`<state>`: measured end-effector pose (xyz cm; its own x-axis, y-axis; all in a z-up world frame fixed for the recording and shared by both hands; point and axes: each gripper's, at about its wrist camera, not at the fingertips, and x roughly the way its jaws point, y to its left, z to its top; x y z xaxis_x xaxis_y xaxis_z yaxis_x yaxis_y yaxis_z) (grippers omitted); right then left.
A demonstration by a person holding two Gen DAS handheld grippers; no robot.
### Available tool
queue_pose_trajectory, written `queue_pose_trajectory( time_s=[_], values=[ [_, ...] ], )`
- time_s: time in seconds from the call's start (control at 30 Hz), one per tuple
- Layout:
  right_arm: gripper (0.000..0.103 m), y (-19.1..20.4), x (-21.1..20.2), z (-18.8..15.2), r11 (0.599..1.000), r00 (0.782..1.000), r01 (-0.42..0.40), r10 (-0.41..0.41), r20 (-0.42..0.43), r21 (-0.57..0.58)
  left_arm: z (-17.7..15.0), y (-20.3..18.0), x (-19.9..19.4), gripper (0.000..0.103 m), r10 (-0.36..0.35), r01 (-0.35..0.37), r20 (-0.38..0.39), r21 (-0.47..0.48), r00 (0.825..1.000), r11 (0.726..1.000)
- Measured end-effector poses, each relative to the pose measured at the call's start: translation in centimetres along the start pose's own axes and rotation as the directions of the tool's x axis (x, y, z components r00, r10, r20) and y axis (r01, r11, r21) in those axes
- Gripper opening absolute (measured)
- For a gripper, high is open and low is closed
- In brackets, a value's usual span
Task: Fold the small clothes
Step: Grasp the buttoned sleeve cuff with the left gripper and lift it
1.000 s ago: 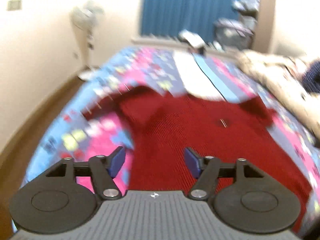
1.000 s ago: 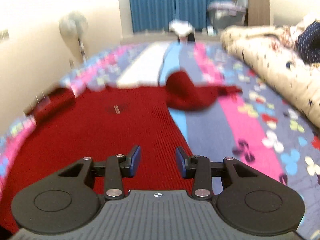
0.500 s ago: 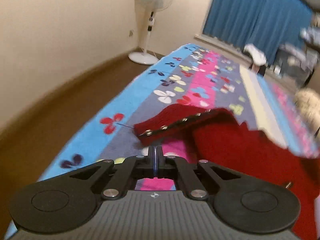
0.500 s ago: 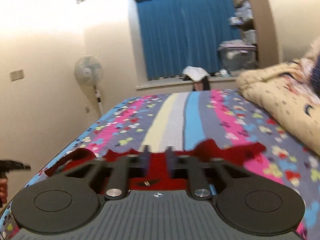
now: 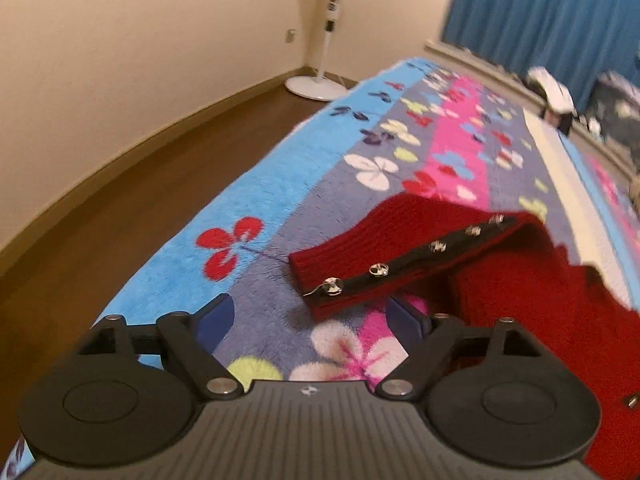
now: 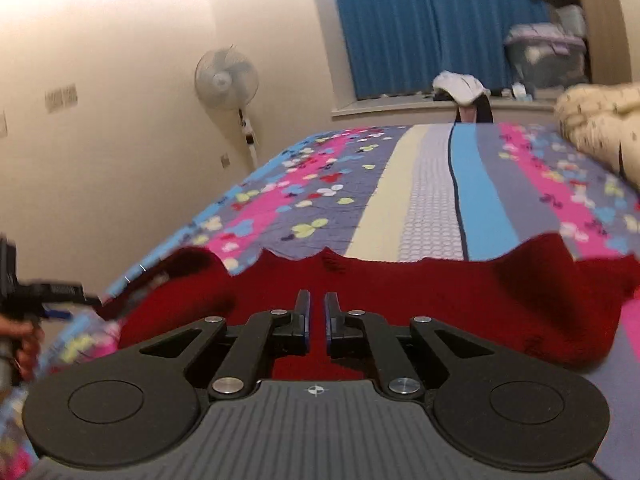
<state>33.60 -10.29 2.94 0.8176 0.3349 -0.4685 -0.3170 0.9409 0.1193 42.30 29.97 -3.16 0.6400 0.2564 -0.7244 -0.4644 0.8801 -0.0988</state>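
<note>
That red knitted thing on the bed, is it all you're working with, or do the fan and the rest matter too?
Part of the job:
red knitted cardigan with metal snaps
left gripper, open
right gripper, nearly shut over the red knit

Just lying about:
white pedestal fan
blue curtains
cream patterned quilt
colourful flowered bedspread

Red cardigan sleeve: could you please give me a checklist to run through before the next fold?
1. Left gripper open: ok, jaws wide apart.
2. Sleeve cuff free of that gripper: ok, it lies on the blanket just ahead.
3. Right gripper holding red cardigan: ok, jaws nearly together with knit between.
4. Sleeve folded onto the body: not ok, cuff lies out beside it.
5. Body lying flat: not ok, rumpled.
</note>
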Motion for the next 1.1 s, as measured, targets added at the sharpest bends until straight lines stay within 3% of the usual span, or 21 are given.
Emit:
queue_pose_trajectory(
  time_s=[0.1,0.17,0.2,0.23,0.3,0.37,0.47,0.53,0.67,0.7,0.73,0.77,0.83,0.93,0.97,1.03,1.07,1.1],
  values=[
    [0.008,-0.4,0.8,-0.4,1.000,0.999,-0.012,0.013,-0.033,0.024,-0.4,-1.0,1.1,0.084,0.015,-0.019,0.043,0.086,0.999,0.996],
    [0.008,-0.9,1.1,-0.6,0.998,0.999,-0.018,0.020,-0.049,0.054,-0.6,-1.4,1.4,0.070,0.023,-0.035,0.092,0.128,0.996,0.991],
    [0.008,-1.0,1.3,-0.5,0.998,0.998,-0.014,0.017,-0.054,0.060,-0.6,-1.4,1.4,0.031,0.015,-0.028,0.098,0.140,0.995,0.990],
    [0.008,-1.2,1.4,-0.7,0.998,0.998,-0.008,0.011,-0.058,0.063,-0.4,-1.3,1.2,0.007,0.021,-0.034,0.093,0.142,0.995,0.989],
    [0.008,-1.4,1.9,-1.2,0.998,0.998,0.002,0.002,-0.067,0.067,0.5,-0.6,-0.4,0.004,0.055,-0.067,0.134,0.086,0.989,0.994],
    [0.008,-1.4,2.0,-1.4,0.997,0.997,-0.001,0.006,-0.070,0.073,1.6,0.8,-3.9,0.001,0.093,-0.087,0.229,-0.036,0.969,0.996],
    [0.008,-0.9,2.2,-1.4,0.998,0.997,-0.001,0.006,-0.071,0.062,2.1,2.6,-10.0,0.001,0.142,-0.090,0.365,-0.158,0.920,0.983],
    [0.008,-0.7,2.0,-1.5,0.998,0.997,-0.002,0.006,-0.071,0.059,1.6,3.4,-14.0,0.000,0.200,-0.119,0.438,-0.205,0.877,0.971],
    [0.008,-0.4,1.7,-1.2,0.998,0.998,-0.008,0.012,-0.067,0.056,-0.6,5.0,-19.9,0.000,0.357,-0.219,0.540,-0.304,0.762,0.927],
    [0.008,-0.3,1.5,-1.2,0.998,0.998,-0.010,0.014,-0.065,0.055,-1.0,5.6,-20.6,0.000,0.388,-0.242,0.546,-0.322,0.742,0.915],
    [0.008,-0.2,1.4,-1.2,0.999,0.998,-0.012,0.016,-0.065,0.052,-1.2,6.3,-20.8,0.000,0.411,-0.258,0.538,-0.339,0.736,0.905],
    [0.008,-0.1,1.2,-1.3,0.999,0.998,-0.014,0.017,-0.065,0.050,-1.3,7.1,-20.4,0.000,0.424,-0.270,0.514,-0.348,0.746,0.898],
    [0.008,0.2,1.0,-1.3,0.999,0.998,-0.018,0.021,-0.067,0.045,-1.4,9.2,-19.1,0.000,0.415,-0.244,0.432,-0.397,0.801,0.885],
    [0.008,0.7,0.7,-1.3,0.999,0.997,-0.030,0.033,-0.068,0.034,-1.8,11.9,-16.4,0.001,0.171,-0.028,0.303,-0.425,0.937,0.905],
    [0.008,0.8,0.7,-1.3,0.999,0.997,-0.034,0.036,-0.068,0.028,-2.0,12.1,-15.3,0.001,0.093,0.018,0.247,-0.414,0.964,0.910],
    [0.008,1.2,0.9,-1.3,0.999,0.997,-0.039,0.040,-0.071,0.016,-2.4,11.4,-13.1,0.013,-0.003,0.044,0.115,-0.355,0.993,0.934],
    [0.008,1.4,1.1,-1.4,0.999,0.996,-0.040,0.041,-0.075,0.012,-2.5,10.8,-12.0,0.019,-0.020,0.035,0.052,-0.293,0.998,0.955],
    [0.008,1.5,1.3,-1.5,0.999,0.996,-0.041,0.041,-0.081,0.011,-2.9,9.9,-11.0,0.032,-0.016,0.013,-0.010,-0.215,1.000,0.977]
  ],
)
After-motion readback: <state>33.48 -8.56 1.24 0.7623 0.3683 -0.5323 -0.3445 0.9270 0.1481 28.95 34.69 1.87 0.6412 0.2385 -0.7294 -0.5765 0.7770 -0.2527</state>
